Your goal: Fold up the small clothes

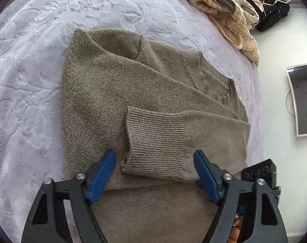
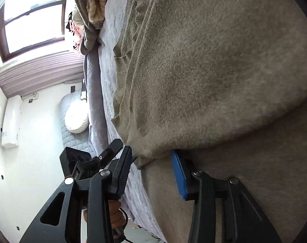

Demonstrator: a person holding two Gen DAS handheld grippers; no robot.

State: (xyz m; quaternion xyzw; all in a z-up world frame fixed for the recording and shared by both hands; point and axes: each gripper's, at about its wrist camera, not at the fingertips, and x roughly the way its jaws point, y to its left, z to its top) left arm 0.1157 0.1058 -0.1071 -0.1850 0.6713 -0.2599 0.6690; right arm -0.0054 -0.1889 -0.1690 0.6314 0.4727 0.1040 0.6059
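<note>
A grey-brown knit sweater (image 1: 121, 93) lies on the bed, its sleeves folded across the body. One ribbed cuff (image 1: 155, 141) lies on top, just in front of my left gripper (image 1: 154, 160). That gripper is open, its blue pads (image 1: 101, 174) on either side of the cuff, just above the fabric. In the right wrist view the sweater (image 2: 214, 70) fills the frame, seen very close. My right gripper (image 2: 153, 160) is open, with a folded edge of the sweater (image 2: 145, 158) between its fingers. Its left pad is mostly hidden.
The bed has a pale lilac embossed cover (image 1: 32, 81). A pile of other clothes (image 1: 228, 18) lies at the far end of the bed. Right of the bed are a white floor, a framed dark panel (image 1: 303, 99) and a black device (image 1: 260, 172). A window (image 2: 34, 18) shows in the right wrist view.
</note>
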